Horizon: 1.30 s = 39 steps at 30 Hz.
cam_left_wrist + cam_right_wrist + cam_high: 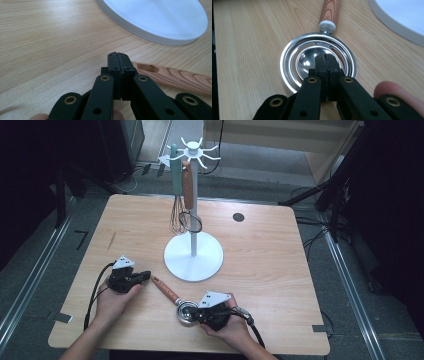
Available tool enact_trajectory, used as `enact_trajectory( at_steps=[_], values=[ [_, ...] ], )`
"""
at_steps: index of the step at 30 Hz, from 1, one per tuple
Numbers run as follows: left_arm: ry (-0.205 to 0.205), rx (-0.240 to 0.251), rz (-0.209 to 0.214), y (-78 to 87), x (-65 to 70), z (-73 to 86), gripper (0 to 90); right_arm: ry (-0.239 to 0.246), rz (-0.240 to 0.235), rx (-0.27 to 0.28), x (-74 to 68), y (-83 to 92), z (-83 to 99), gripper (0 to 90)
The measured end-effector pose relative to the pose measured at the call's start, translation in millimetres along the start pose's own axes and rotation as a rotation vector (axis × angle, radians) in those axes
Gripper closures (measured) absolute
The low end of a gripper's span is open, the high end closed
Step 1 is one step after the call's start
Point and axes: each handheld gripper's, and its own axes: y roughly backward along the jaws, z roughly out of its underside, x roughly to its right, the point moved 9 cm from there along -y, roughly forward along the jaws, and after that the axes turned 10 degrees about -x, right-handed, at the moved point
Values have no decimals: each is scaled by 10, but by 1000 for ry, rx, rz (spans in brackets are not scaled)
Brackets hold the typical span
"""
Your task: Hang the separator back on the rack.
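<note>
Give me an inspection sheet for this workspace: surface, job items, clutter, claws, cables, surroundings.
Surface: light wooden table with a dark round grommet near the far edge.
Job's things: a steel egg separator with a wooden handle lies flat near the front; a white rack holds a whisk and another wooden-handled utensil.
Clutter: nothing seen.
Claws: left claw shut on nothing, resting beside the handle's tip; right claw shut, over the separator's bowl, gripping nothing.
Cables: a black cable trails from the left claw; another from the right.
Surroundings: grey floor, dark stands and loose floor cables.
</note>
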Motion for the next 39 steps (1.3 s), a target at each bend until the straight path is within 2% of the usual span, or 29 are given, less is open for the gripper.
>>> enact_trajectory(
  at_steps=[8, 19, 21, 25, 27, 35, 39],
  values=[
    [-36, -22, 31, -30, 145, 22, 900, 8, 15, -16, 92, 59, 63, 900],
    [-40, -26, 67, -76, 336, 44, 900, -4, 62, -28, 265, 183, 180, 900],
    [-50, -28, 75, -93, 388, 43, 900, -6, 75, -31, 310, 217, 211, 900],
    [-58, -30, 82, -134, 491, 32, 900, 32, 129, -48, 402, 290, 276, 900],
    [-61, -30, 81, -153, 532, 24, 900, 35, 136, -47, 440, 313, 297, 900],
    [-95, -37, 99, -200, 671, 18, 894, 25, 131, -53, 581, 420, 403, 900],
    [-85, -31, 107, -183, 638, 17, 887, 40, 116, -56, 613, 445, 428, 900]
  ],
)
